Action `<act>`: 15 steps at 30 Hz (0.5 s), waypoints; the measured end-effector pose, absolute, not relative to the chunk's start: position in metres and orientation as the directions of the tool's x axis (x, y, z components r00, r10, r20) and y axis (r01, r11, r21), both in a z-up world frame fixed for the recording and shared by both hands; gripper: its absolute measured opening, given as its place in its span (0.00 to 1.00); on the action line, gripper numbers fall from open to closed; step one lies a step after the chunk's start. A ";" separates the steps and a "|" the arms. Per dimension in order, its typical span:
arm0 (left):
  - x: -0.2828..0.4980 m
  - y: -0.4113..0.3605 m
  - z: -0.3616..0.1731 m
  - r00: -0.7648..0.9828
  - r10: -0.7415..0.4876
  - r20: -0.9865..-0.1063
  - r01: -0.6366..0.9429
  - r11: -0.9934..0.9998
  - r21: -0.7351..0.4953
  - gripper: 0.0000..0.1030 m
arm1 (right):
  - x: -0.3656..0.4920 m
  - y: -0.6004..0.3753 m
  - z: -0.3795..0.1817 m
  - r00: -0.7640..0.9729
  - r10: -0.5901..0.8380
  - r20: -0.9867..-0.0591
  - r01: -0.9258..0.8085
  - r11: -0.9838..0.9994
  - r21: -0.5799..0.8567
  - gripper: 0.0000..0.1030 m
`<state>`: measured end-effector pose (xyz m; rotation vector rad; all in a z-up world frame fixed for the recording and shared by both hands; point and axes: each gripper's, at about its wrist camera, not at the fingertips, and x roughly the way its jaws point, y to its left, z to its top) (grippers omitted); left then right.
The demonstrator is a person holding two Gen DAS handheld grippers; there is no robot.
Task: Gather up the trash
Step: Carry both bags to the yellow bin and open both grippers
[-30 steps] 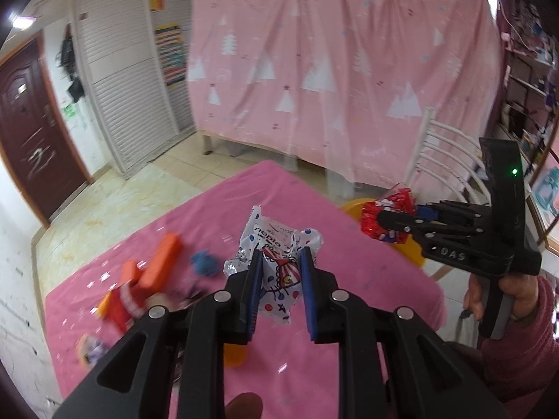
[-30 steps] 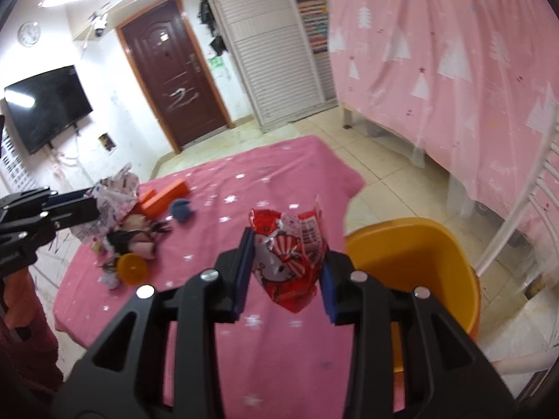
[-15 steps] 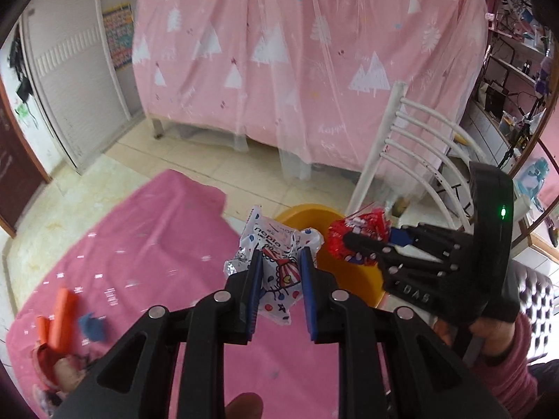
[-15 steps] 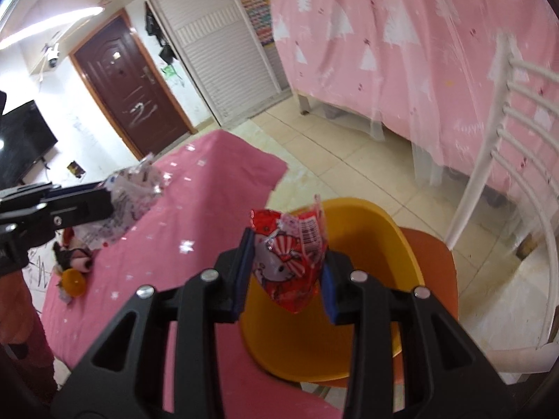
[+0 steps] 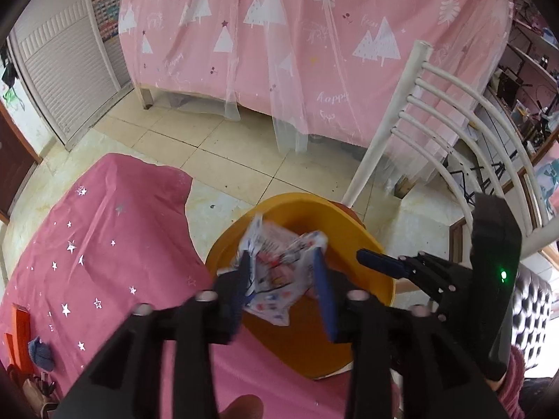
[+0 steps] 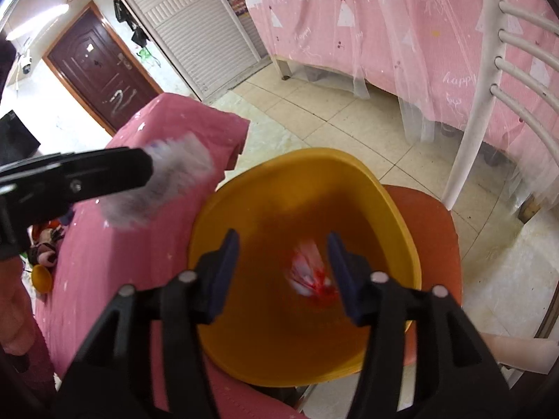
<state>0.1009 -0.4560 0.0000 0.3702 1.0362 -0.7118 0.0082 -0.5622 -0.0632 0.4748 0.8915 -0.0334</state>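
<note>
A yellow basin (image 5: 363, 244) (image 6: 391, 209) stands on an orange chair seat (image 6: 433, 230) beside the pink table. My left gripper (image 5: 284, 279) is open above the basin, and a white printed wrapper (image 5: 279, 272) hangs loose between its fingers. It shows blurred at my left gripper's tip in the right wrist view (image 6: 160, 185). My right gripper (image 6: 283, 265) is open over the basin. A red and white wrapper (image 6: 311, 276), blurred, is falling inside the basin. My right gripper also shows in the left wrist view (image 5: 384, 265).
The pink starred tablecloth (image 5: 97, 262) (image 6: 139, 244) lies left of the basin. Toys (image 5: 31, 345) lie at the table's left end. A white chair back (image 5: 429, 115) rises behind the basin. A pink curtain (image 5: 314, 35) hangs beyond the tiled floor (image 5: 223, 153).
Both grippers moved from the table over the yellow basin and opened. The red wrapper left my right gripper and drops into the basin. The white wrapper sits loose between my left fingers.
</note>
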 end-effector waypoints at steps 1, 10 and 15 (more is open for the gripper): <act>0.103 -0.456 0.000 0.322 -0.358 -0.876 0.684 0.728 -0.046 0.52 | 0.008 -0.562 -0.063 0.634 0.165 -0.755 0.223 0.896 0.384 0.51; 0.099 -0.425 0.029 0.381 -0.433 -0.817 0.643 0.759 -0.102 0.92 | 0.004 -0.555 -0.048 0.661 0.152 -0.735 0.222 0.896 0.384 0.59; 0.095 -0.384 0.051 0.399 -0.468 -0.788 0.618 0.772 -0.146 0.92 | -0.003 -0.536 -0.025 0.696 0.143 -0.703 0.191 0.908 0.374 0.77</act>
